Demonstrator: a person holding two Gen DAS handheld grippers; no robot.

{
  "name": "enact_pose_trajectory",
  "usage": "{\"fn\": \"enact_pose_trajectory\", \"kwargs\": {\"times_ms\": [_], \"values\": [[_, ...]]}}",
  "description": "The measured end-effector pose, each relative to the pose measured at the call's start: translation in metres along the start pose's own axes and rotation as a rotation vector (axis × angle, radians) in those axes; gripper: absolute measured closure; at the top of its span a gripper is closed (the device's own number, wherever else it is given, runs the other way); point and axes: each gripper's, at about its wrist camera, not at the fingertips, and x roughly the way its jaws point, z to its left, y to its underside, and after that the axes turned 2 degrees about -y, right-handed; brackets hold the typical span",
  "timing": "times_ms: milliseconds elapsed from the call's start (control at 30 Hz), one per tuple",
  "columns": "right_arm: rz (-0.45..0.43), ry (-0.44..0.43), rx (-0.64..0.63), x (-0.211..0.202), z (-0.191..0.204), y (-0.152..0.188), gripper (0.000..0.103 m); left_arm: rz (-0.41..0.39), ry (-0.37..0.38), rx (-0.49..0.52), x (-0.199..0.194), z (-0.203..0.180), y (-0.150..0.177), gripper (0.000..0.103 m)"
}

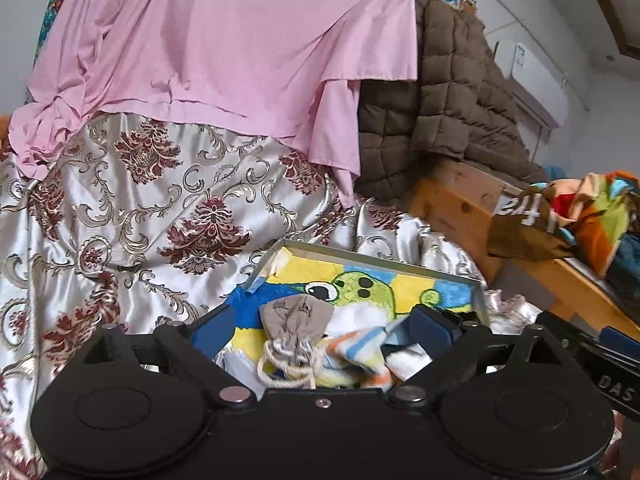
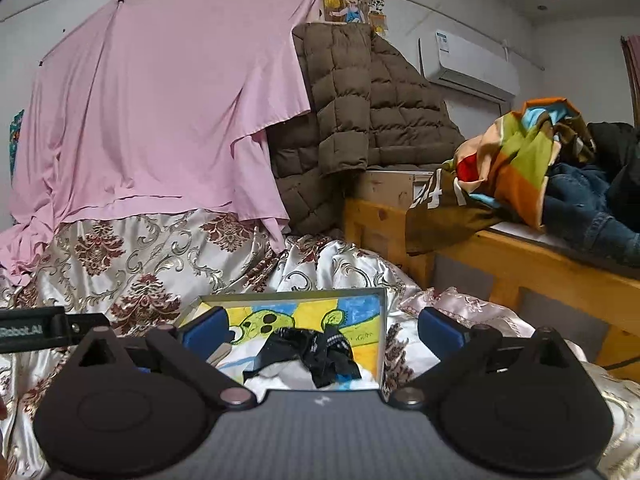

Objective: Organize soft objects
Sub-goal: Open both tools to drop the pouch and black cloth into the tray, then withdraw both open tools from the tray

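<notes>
Between the spread jaws of the left gripper (image 1: pixel 324 322) lies a grey drawstring pouch (image 1: pixel 295 316) in the tray (image 1: pixel 372 262) — the right gripper (image 2: pixel 322 330), also spread, faces a black cloth (image 2: pixel 316 350).

Setting was a lived-in bedroom. A wooden bed frame (image 2: pixel 500 256) carried a heap of clothes (image 2: pixel 552 168). Left of the frame lay a damask bedspread (image 2: pixel 152 264), with a pink sheet (image 2: pixel 160 112) hung above it. Above the frame, a wall air conditioner (image 2: pixel 468 66) was mounted.
</notes>
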Motion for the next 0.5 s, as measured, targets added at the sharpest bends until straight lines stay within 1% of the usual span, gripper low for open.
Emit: {"fn": "enact_pose_trajectory", "kwargs": {"times_ms": [200,333,500], "values": [[-0.017,-0.020,-0.039,-0.038,0.014,0.006,0.000,-0.032,0.015,0.015,-0.046,0.004,0.012,0.001],[-0.024,-0.038,-0.046,-0.064,0.023,0.014,0.000,-0.033,0.022,-0.003,-0.070,0.016,0.018,0.001],[-0.025,-0.058,-0.083,-0.089,0.038,0.024,0.000,-0.034,0.014,-0.023,-0.095,0.036,0.026,0.001]]}}
